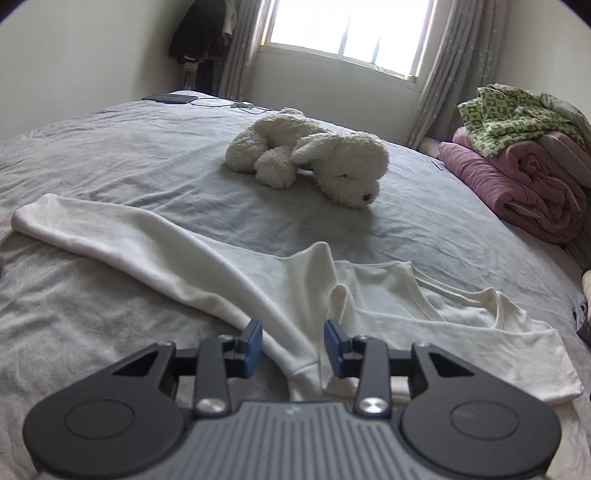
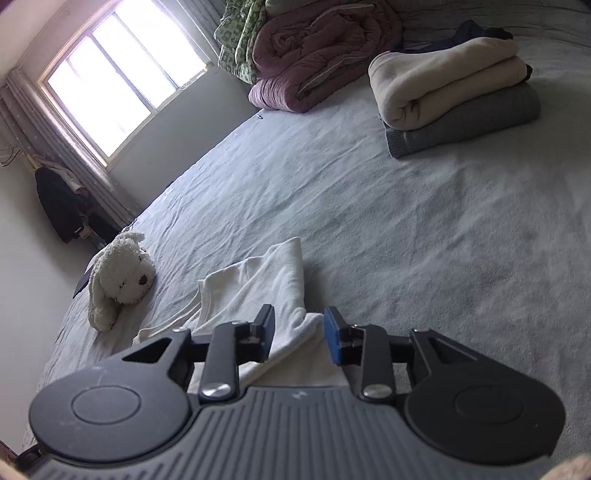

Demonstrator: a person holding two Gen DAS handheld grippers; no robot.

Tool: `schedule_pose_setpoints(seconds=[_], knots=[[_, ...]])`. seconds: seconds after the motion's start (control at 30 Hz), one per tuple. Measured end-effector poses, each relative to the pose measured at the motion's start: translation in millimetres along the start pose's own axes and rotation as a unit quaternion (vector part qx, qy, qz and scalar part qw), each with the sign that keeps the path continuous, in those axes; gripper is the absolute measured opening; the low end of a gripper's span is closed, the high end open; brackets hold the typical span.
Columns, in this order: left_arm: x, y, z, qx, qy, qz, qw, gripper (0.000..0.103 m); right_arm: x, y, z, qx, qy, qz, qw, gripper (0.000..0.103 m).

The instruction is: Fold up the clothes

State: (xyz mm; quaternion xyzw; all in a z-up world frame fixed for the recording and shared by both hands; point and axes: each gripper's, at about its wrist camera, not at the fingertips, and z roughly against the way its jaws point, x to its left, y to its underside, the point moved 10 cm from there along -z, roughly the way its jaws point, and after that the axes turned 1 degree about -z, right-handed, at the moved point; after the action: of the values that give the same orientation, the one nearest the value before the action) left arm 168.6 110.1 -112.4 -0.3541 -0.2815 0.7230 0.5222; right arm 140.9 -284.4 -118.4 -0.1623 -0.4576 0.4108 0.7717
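Now I have both grippers, left gripper (image 1: 293,338) and right gripper (image 2: 299,332), apart over the shirt (image 1: 229,266); next, regrip its edge for folding.

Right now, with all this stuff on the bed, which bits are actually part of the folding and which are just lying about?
Part of the job:
white long-sleeved shirt
left gripper
right gripper

Just lying about:
plush dog
purple quilt
green patterned cloth
cream blanket on grey one

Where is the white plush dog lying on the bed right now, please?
In the left wrist view the plush dog lies mid-bed on the grey sheet, beyond the white shirt, below the window.
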Motion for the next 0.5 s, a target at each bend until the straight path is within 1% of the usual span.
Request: schedule_pose_setpoints(seconds=[0.07, 0.17, 0.23, 0.3, 0.4, 0.43, 0.47, 0.5], knots=[[15.3, -3.0, -2.7, 0.003, -0.015, 0.030, 0.9994, 0.041, 1.9, -2.0, 0.6, 0.004, -0.009, -0.004, 1.000, 0.036], [39.4, -7.2, -5.2, 0.005, -0.038, 0.072, 0.9966, 0.044, 8.7, -5.0, -1.7, 0.014, -0.020, -0.011, 1.000, 0.039], [53.6, -11.0, -5.7, 0.002, -0.053, 0.091, 0.9945, 0.046, 9.9, -4.6, -3.1, 0.025, -0.032, -0.029, 0.999, 0.039], [71.0, -17.9, -7.3, -0.009, -0.079, 0.101, 0.9917, 0.047, 10.6, -4.4, -2.3, 0.034, -0.043, -0.049, 0.997, 0.039], [101.8, -27.3, -10.3, -0.027, -0.126, 0.117, 0.9847, 0.048, 10.9, -5.7, -1.1, 0.034, -0.045, -0.054, 0.997, 0.040], [114.2, -28.2, -12.4, -0.028, -0.137, 0.132, 0.9813, 0.048, 11.3, -6.3, -0.8, 0.033, -0.045, -0.053, 0.997, 0.040], [126.8, -28.7, -14.6, -0.028, -0.148, 0.148, 0.9774, 0.048, 11.9, -6.6, -0.2, 0.032, -0.046, -0.053, 0.997, 0.040], [136.2, -30.5, -16.3, -0.033, -0.148, 0.163, 0.9749, 0.048, 12.5, -6.9, 0.5, 0.032, -0.048, -0.053, 0.997, 0.040]])
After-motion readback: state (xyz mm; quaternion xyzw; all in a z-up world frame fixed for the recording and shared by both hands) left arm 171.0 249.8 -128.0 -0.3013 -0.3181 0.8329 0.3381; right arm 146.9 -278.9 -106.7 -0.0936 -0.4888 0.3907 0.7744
